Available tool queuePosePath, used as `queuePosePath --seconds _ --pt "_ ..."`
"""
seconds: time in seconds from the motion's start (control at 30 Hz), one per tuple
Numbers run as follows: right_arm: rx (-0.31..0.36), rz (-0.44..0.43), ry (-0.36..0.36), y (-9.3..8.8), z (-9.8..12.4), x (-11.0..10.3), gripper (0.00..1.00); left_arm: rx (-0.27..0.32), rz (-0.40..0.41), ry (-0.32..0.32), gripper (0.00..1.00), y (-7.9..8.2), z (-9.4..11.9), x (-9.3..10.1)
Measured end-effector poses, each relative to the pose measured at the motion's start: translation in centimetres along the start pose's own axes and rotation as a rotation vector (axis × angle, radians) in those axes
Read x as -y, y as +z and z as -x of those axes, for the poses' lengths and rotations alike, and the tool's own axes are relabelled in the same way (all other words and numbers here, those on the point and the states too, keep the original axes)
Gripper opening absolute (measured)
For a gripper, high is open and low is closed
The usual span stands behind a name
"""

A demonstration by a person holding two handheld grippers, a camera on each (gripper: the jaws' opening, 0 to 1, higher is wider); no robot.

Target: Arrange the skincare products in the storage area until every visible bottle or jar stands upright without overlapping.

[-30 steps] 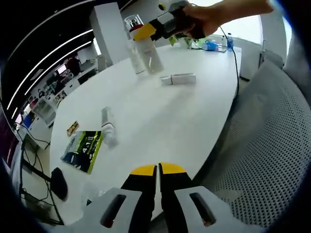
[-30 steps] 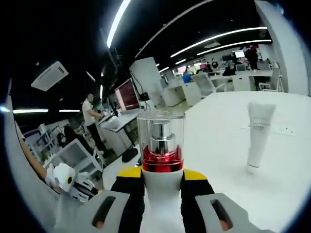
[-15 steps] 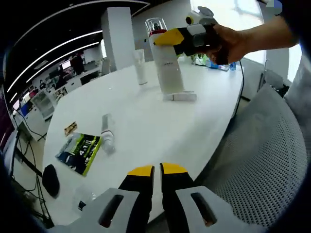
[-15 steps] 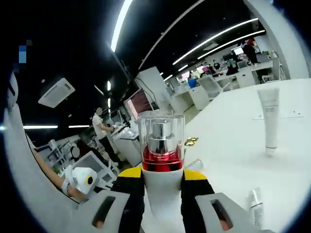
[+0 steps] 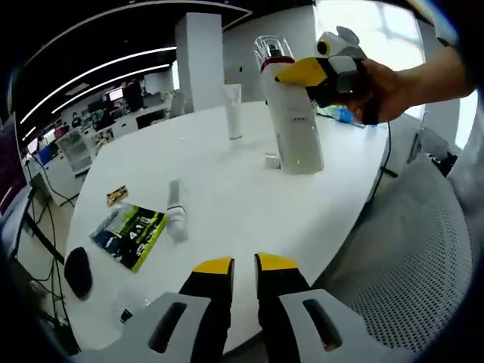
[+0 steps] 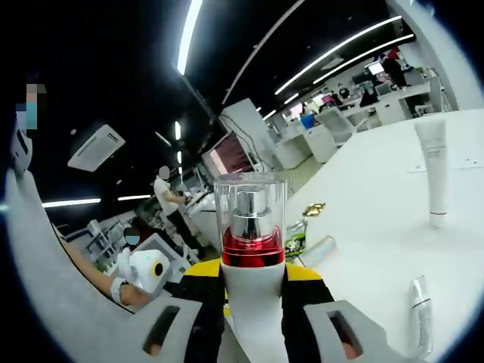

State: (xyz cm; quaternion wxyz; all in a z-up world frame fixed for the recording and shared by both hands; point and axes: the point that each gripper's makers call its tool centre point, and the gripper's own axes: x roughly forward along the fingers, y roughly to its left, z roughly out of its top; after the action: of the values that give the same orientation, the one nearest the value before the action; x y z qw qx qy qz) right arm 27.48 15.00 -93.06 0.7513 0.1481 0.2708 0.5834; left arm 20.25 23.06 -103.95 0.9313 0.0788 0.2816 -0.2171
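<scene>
A tall white pump bottle (image 5: 295,128) with a red collar and clear cap (image 6: 250,215) stays upright in my right gripper (image 5: 318,72), which is shut around its upper body (image 6: 253,276). Its base is at or just above the white table (image 5: 227,189); I cannot tell if it touches. A white tube (image 5: 233,113) stands upright behind it (image 6: 432,162). One clear tube (image 5: 175,219) lies flat near mid-table. A small tube (image 5: 271,160) lies beside the bottle's base. My left gripper (image 5: 243,265) hovers over the near table edge, jaws almost together and holding nothing.
A green printed packet (image 5: 132,234), a small gold sachet (image 5: 116,197) and a black mouse (image 5: 77,272) sit at the table's left side. A grey mesh chair (image 5: 408,265) stands to the right of the table. Office desks and people are far behind.
The right gripper has carried the bottle nearer and lower, in front of the small lying tube. The slit between the left jaws has widened slightly.
</scene>
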Motion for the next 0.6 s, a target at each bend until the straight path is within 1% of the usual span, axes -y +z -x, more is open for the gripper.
queuePosePath --seconds 0.1,0.17,0.2,0.3,0.37,0.4,0.47,0.5,0.53,0.57,0.6 --pt "-0.021 0.002 0.009 -0.3 -0.2 -0.1 0.21 -0.004 -0.011 -0.005 0.11 0.0 0.0 0.2" --pt "-0.036 0.007 0.015 -0.5 -0.3 -0.1 0.21 0.006 -0.018 -0.011 0.12 0.5 0.2 0.4" --pt "-0.04 0.008 0.018 -0.5 -0.4 -0.1 0.21 0.046 -0.011 -0.002 0.12 1.4 0.4 0.1" --pt "-0.056 0.014 0.026 -0.8 -0.6 -0.3 0.21 0.105 0.061 0.062 0.15 3.0 0.9 -1.2" --pt "-0.068 0.019 0.026 -0.9 -0.6 -0.2 0.21 0.141 0.098 0.077 0.17 4.2 1.1 -1.3" --pt "-0.072 0.02 0.028 -0.9 -0.7 -0.2 0.21 0.173 0.116 0.076 0.18 5.1 1.1 -1.1" --pt "-0.082 0.026 0.033 -0.9 -0.8 -0.3 0.21 0.22 0.141 0.052 0.2 6.4 1.1 -0.3" --pt "-0.085 0.029 0.035 -0.8 -0.8 -0.3 0.21 0.226 0.148 0.041 0.21 6.5 1.1 0.0" --pt "-0.088 0.034 0.036 -0.7 -0.8 -0.3 0.21 0.24 0.166 0.006 0.24 6.9 1.0 0.8" --pt "-0.088 0.038 0.037 -0.7 -0.8 -0.3 0.21 0.266 0.207 -0.022 0.25 7.3 1.0 1.4" --pt "-0.084 0.041 0.038 -0.6 -0.8 -0.3 0.21 0.274 0.224 -0.043 0.25 7.3 1.0 1.7"
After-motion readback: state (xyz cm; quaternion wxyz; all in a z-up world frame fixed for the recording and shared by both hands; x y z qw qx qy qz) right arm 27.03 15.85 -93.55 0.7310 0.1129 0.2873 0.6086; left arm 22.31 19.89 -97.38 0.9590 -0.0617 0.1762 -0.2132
